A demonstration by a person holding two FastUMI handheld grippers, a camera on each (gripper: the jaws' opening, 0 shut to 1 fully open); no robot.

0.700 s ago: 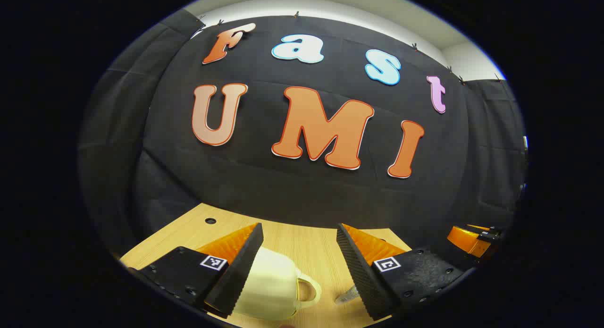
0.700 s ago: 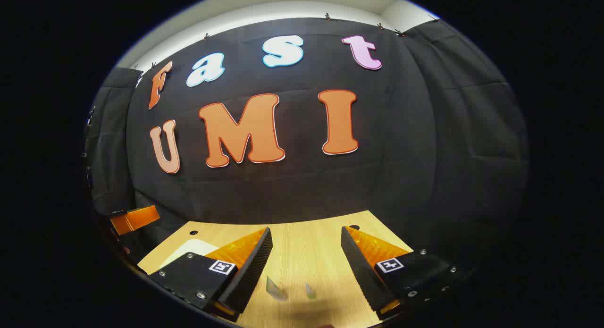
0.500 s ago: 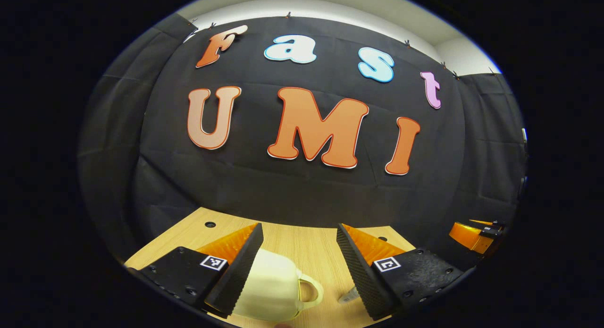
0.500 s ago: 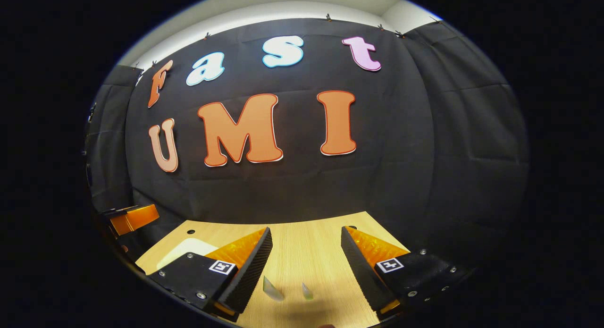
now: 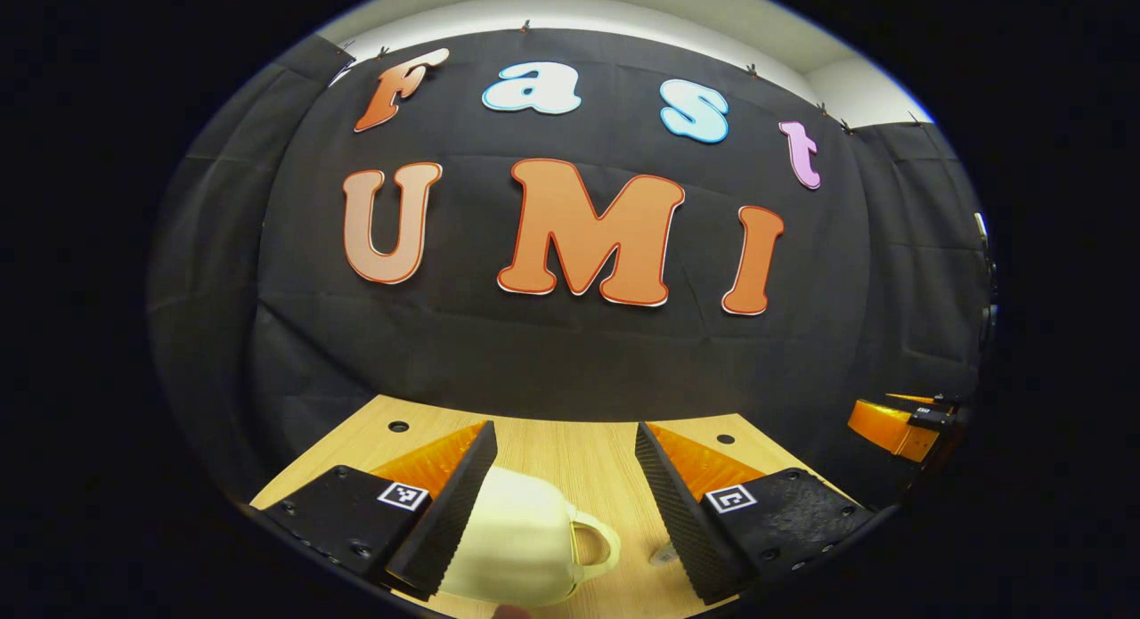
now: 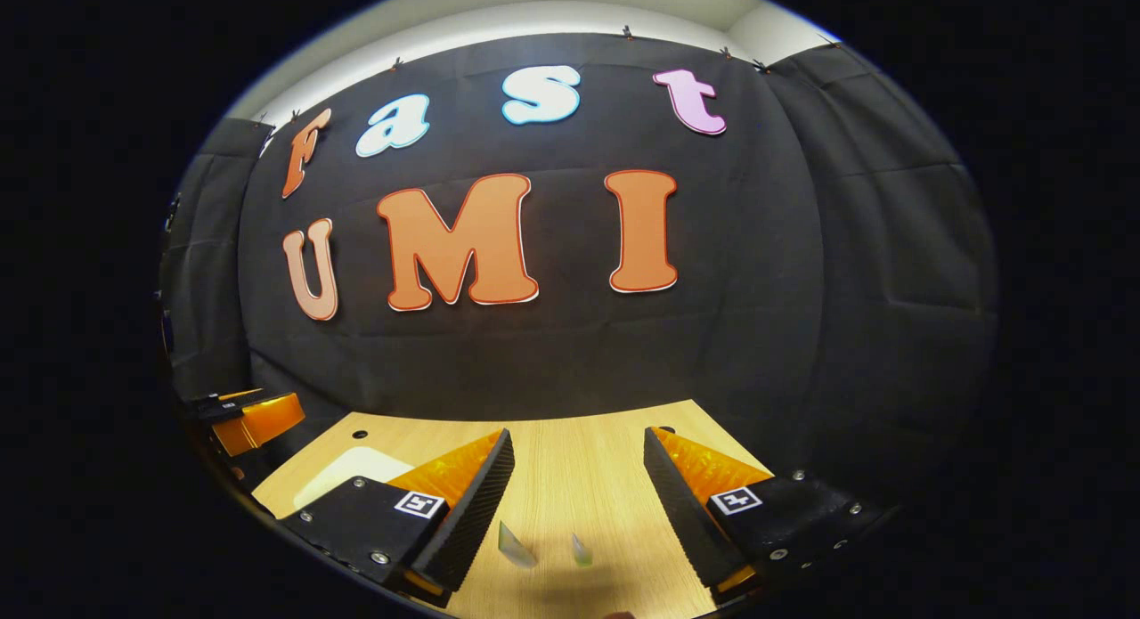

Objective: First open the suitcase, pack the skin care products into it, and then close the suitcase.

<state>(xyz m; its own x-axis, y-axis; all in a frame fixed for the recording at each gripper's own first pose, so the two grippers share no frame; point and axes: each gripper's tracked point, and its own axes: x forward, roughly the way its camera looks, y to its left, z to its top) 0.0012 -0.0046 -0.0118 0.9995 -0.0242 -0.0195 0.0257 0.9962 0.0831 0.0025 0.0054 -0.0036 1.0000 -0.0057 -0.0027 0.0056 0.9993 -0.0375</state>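
Bench: light wooden bench against the booth's black cloth wall.
Suitcase: cream case with a loop handle, lying on the bench between the left fingers, closed as far as it shows.
Skin care products: two small clear pieces, on the bench between the right fingers; too small to identify.
Left hand-held gripper: released, jaws wide, one finger at the suitcase's side; contact unclear.
Right hand-held gripper: released, grasping nothing.

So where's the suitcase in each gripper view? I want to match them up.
Left gripper view: the cream suitcase sits bottom centre, low inside the open left gripper, handle to the right.
Right gripper view: a pale patch at lower left, outside the open right gripper, is probably the same suitcase.
Shared landmark: the wooden table.
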